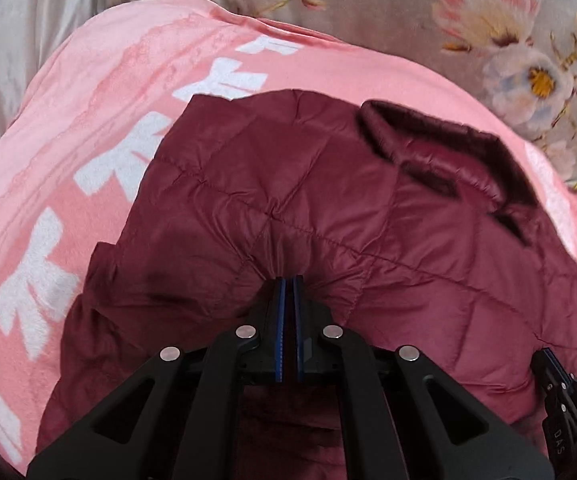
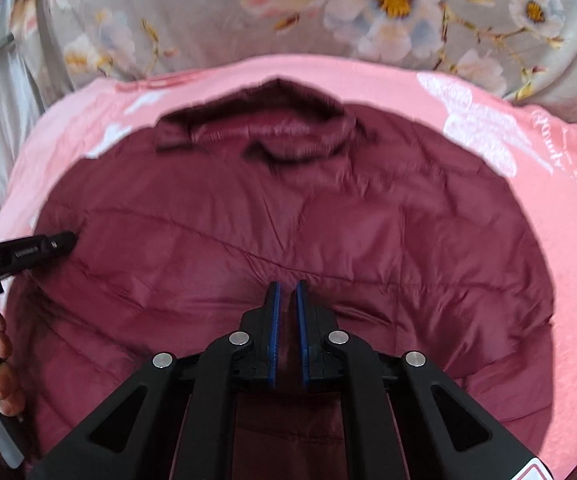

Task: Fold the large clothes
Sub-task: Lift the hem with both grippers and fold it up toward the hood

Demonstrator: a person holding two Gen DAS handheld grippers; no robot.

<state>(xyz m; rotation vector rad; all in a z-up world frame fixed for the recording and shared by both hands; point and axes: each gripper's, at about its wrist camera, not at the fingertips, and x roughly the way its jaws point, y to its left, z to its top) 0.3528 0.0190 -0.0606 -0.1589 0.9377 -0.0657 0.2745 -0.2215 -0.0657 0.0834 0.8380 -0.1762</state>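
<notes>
Grey satin bedding [image 1: 28, 40] occupies the far left edge of the scene. Adjoining it, a pink blanket [image 1: 128, 80] with white block characters [image 1: 36, 272] and a white printed motif [image 2: 480, 128] lies spread over a floral sheet [image 2: 208, 12] patterned with pale blossoms.

The maroon quilted jacket [image 1: 328, 184] lies flat on the pink blanket, roughly centred, its dark plush collar [image 1: 440, 136] at the far end and turned toward the floral sheet. The diamond stitching shows clearly in the left wrist view; the right wrist view is slightly blurred.

The left gripper [image 1: 288, 280] is at the near edge of the jacket. Its blue-padded jaws stand together, pinching a bunch of maroon fabric, with creases radiating outward from the tips. In the right wrist view the same tool enters from the left border, its tip [image 2: 62, 242] touching the jacket, and the person's hand [image 2: 2, 364] is wrapped around its handle.

The right gripper [image 2: 288, 286] is also at the near edge of the jacket, to the right of the left one. Its jaws are nearly together, a narrow gap showing maroon fabric between the blue pads; fabric puckers around the tips, consistent with a grip on the jacket. In the left wrist view it appears only partly, at the lower right border [image 1: 556, 372], against the jacket's edge.
</notes>
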